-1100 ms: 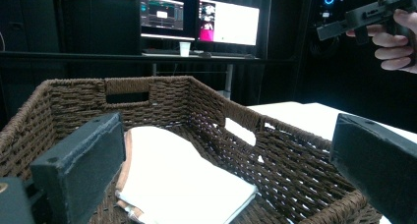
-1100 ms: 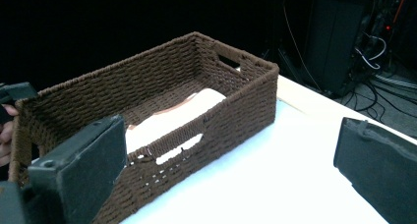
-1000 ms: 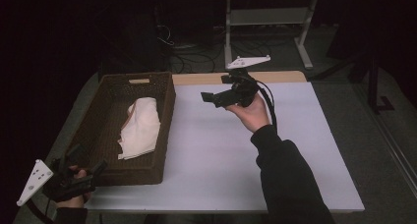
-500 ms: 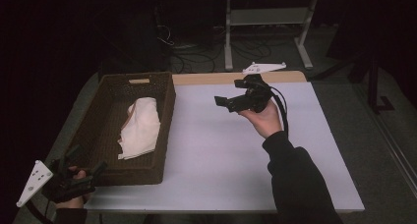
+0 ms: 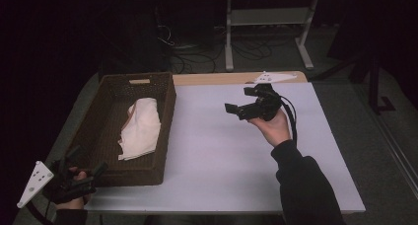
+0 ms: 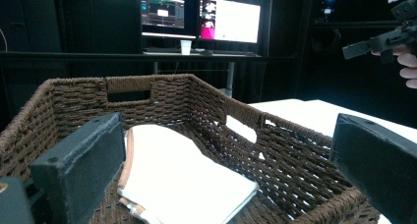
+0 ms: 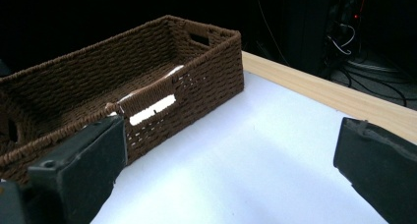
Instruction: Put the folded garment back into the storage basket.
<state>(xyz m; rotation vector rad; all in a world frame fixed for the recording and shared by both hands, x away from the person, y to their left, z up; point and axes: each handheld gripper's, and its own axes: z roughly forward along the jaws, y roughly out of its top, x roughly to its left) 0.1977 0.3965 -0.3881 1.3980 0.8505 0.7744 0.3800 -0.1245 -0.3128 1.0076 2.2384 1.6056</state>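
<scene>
A folded white cloth (image 5: pixel 141 128) lies on the floor of the brown wicker basket (image 5: pixel 166 114), running lengthwise down its middle; one edge seems to carry a tan or peach trim, though the dim light makes that hard to settle. The basket sits on the left part of the white table (image 5: pixel 217 156), its far end near the bare wooden strip (image 5: pixel 212 78) along the table's back edge.

The left gripper (image 5: pixel 83 171) is held at the basket's near-left corner, just off the table edge, its jaws spread wide and holding nothing; in the left gripper view they frame the cloth (image 6: pixel 177 177) and the woven walls (image 6: pixel 275 150).

The right gripper (image 5: pixel 235 108) is held above the table's far middle, well apart from the basket and pointing toward it, jaws likewise wide apart and empty. In the right gripper view they bracket the basket's side wall with its handle slot (image 7: pixel 196 94).
</scene>
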